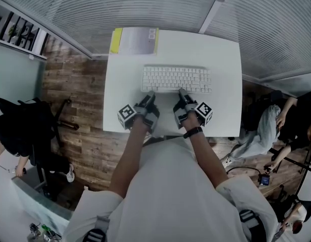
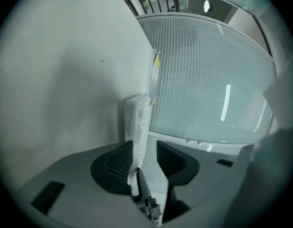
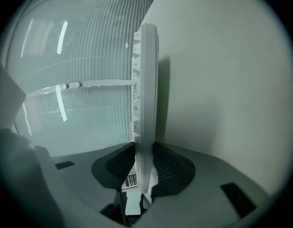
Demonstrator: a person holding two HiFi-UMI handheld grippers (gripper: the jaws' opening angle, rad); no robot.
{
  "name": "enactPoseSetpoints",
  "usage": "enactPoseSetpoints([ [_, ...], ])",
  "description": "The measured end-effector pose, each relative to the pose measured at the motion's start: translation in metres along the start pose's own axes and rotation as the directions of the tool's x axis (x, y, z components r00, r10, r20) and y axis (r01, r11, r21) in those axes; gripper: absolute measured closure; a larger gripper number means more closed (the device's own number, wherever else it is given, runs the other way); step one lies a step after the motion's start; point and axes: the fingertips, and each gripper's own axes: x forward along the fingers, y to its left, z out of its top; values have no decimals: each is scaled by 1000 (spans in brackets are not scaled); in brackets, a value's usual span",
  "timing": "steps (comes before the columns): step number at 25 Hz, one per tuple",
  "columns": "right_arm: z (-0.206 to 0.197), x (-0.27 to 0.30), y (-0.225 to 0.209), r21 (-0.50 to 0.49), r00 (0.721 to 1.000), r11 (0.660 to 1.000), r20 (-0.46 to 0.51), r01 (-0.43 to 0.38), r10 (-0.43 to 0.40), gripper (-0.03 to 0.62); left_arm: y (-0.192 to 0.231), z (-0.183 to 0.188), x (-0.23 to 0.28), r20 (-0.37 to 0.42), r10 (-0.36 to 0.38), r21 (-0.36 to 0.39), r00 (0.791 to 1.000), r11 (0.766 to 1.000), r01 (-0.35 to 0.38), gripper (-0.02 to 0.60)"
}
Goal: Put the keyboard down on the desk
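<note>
Keyboard [image 1: 176,79]: near edge between both grippers' fingers, low over desk [image 1: 223,59]. Right gripper [image 3: 144,159]: clamped on it. Left gripper [image 2: 146,158]: slack, one pad touching. Advised: lower level until flat, then part right fingers.

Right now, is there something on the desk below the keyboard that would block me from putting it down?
Nothing visible does. The desk around the keyboard is bare; the yellow-edged booklet lies at the far edge, apart from it.
</note>
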Motion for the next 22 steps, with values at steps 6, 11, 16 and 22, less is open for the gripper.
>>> enactPoseSetpoints([
  [6,-1,0,-5,14,1000,1000,-1,19,-19,473,1,-3,1,-4,4,-15,1000,1000,-4,430],
  [11,-1,1,-8,15,1000,999,0,28,-28,473,-1,-5,5,-7,-17,-33,1000,999,16,430],
  [16,-1,-1,-14,17,999,999,0,49,-49,473,-5,-10,5,-23,-11,-20,1000,1000,11,428],
  [22,-1,-1,-15,16,998,998,-5,61,-60,473,-1,-10,5,-24,2,-18,1000,1000,-2,428],
])
